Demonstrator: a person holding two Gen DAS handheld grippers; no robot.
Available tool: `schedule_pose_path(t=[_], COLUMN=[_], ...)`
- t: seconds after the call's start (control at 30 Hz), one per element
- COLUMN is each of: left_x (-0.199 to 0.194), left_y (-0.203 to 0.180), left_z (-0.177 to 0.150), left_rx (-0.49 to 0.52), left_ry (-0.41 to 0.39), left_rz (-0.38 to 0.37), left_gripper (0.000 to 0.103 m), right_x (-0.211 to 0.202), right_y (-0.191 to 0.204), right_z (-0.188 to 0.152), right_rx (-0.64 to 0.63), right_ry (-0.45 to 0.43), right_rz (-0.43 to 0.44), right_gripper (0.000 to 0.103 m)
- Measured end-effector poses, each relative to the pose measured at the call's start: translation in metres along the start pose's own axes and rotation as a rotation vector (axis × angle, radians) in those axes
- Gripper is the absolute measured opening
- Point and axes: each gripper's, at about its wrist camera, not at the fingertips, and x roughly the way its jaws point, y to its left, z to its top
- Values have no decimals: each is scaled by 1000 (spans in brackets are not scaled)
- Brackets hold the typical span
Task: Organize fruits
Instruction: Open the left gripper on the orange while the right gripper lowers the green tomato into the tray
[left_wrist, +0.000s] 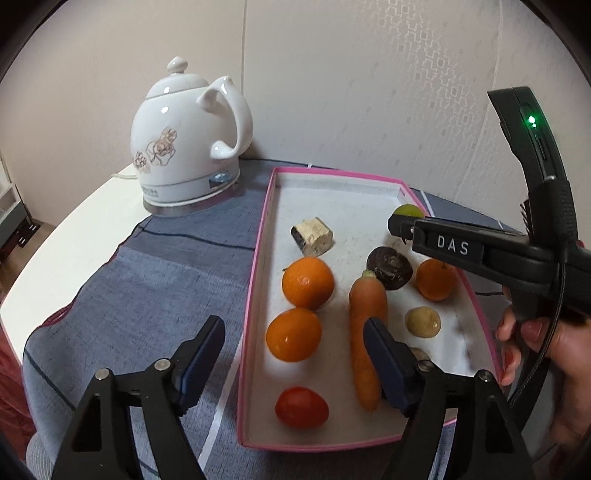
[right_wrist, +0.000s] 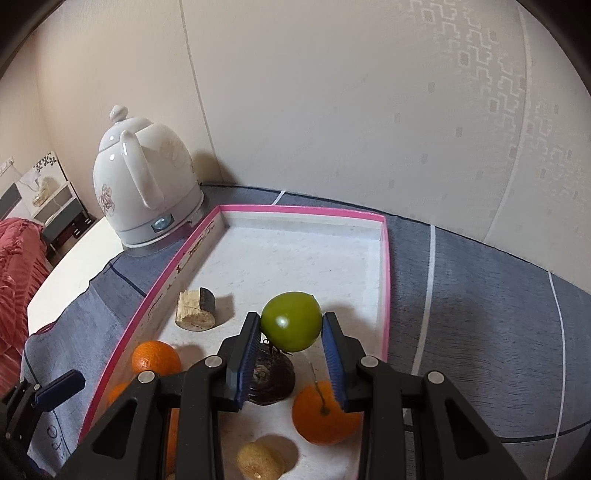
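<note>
Orange carrot (left_wrist: 364, 332) lengthwise in tray (left_wrist: 255, 295); left hand-held gripper (left_wrist: 295, 354) apart, empty.

A white floral kettle (left_wrist: 188, 147) stands on the grey cloth (left_wrist: 155, 280) over the white counter (left_wrist: 74, 236), well beyond the jaws, leftward, near the wall (left_wrist: 332, 92)

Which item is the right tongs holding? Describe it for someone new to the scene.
Find the pink-rimmed tray beside the white kettle. Above its right side, the right tongs clamp a round green fruit. It is the only green item; the nearby round fruits are orange.
</note>
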Motion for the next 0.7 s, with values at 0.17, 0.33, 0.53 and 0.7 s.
schedule_pose_path(t=[0.17,0.33,0.53,0.7], left_x=[-2,-6,-8,-8], left_y=[3,6,5,5], left_z=[-2,-2,-2,-2], left_rx=[-4,-21,-13,-12], left_ry=[3,-8,-9,4], left_rz=[27,35,63,76], left_gripper=[84,94,101,103], right_x=[7,17,25,30], right_y=[4,10,16,19], right_z=[1,5,17,21], right_rx=[-1,0,-5,4], right_ry=[20,47,65,76], right_rz=[-4,12,13,7], right_gripper=[34,34,34,34])
